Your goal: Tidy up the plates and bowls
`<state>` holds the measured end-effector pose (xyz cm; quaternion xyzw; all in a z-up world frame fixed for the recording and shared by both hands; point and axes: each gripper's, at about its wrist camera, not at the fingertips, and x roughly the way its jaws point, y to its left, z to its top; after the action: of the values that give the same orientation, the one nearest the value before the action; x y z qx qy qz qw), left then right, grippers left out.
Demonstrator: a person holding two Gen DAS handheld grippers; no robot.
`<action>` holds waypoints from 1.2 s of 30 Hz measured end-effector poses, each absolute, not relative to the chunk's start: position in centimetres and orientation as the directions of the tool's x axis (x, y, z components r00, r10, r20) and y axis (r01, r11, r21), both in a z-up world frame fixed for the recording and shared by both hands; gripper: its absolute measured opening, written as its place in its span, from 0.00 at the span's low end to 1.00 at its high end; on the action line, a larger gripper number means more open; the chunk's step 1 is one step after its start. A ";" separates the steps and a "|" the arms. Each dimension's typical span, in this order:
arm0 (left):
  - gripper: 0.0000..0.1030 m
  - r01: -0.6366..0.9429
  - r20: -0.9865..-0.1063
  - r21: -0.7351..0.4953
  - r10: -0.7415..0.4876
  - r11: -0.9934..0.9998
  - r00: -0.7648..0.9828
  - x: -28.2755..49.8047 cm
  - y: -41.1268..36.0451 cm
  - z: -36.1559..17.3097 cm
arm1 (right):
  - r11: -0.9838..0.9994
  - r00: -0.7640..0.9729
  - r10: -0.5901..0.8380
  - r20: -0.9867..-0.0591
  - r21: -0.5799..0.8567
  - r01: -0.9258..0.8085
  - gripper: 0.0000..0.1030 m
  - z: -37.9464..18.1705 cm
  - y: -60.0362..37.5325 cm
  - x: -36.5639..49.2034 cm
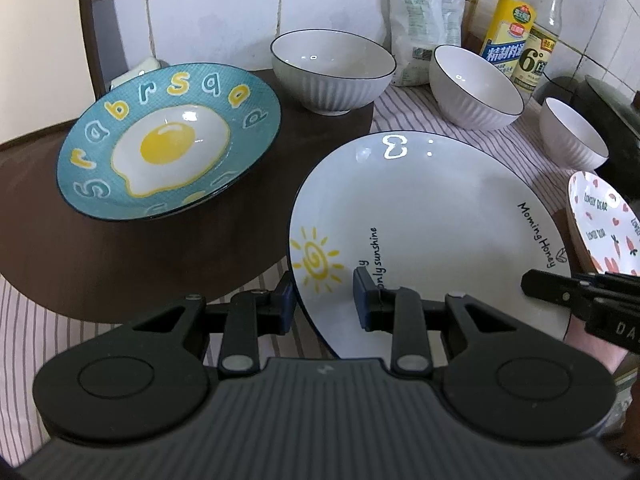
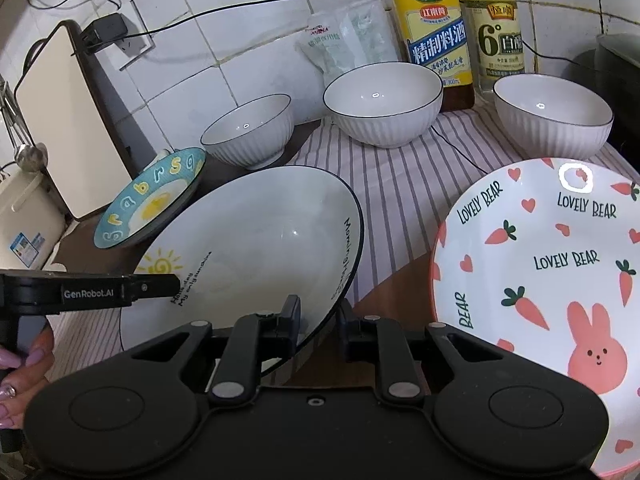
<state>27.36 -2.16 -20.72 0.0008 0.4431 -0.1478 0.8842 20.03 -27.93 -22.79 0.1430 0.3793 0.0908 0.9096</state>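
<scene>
A white plate point(image 1: 432, 208) with a yellow sun and black lettering hangs tilted above the counter, held from both sides. My left gripper point(image 1: 324, 300) is shut on its near left rim, one finger under the edge and one on top. My right gripper point(image 2: 320, 320) is shut on the opposite rim of the same white plate point(image 2: 248, 232). A teal plate point(image 1: 168, 140) with a fried-egg picture sits tilted on the brown board point(image 1: 60, 240) to the left. Three white ribbed bowls point(image 1: 332, 68) point(image 1: 476, 84) point(image 1: 572, 132) stand along the back. A pink rabbit plate point(image 2: 540, 260) lies at the right.
Two bottles point(image 2: 432, 32) point(image 2: 496, 36) and a plastic bag point(image 2: 340, 44) stand against the tiled wall behind the bowls. A striped cloth point(image 2: 404, 200) covers the counter. A cream board point(image 2: 68, 120) and a plugged-in charger point(image 2: 106, 28) are at the far left. A dark pot point(image 1: 608, 104) sits at the far right.
</scene>
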 end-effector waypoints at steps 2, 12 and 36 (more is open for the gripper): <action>0.27 0.260 -0.786 -0.123 -0.254 0.958 0.563 27.4 -2.3 -20.7 | 0.944 0.698 0.268 -0.664 0.325 -0.054 0.23 -22.8 -27.8 20.0; 0.29 0.226 -0.823 -0.130 -0.233 0.965 0.518 28.0 -2.1 -20.1 | 0.977 0.700 0.188 -0.689 0.206 -0.060 0.30 -22.5 -26.6 19.6; 0.47 0.279 -0.714 -0.213 -0.344 0.936 0.610 16.4 -6.1 -9.6 | 0.998 0.891 0.031 -0.453 0.055 -0.007 0.70 -13.1 -31.3 5.4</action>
<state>16.37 -6.11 -9.55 -0.0401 0.4061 -0.1738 0.8962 5.41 -31.33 -13.09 0.0261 0.2334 0.0096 0.9720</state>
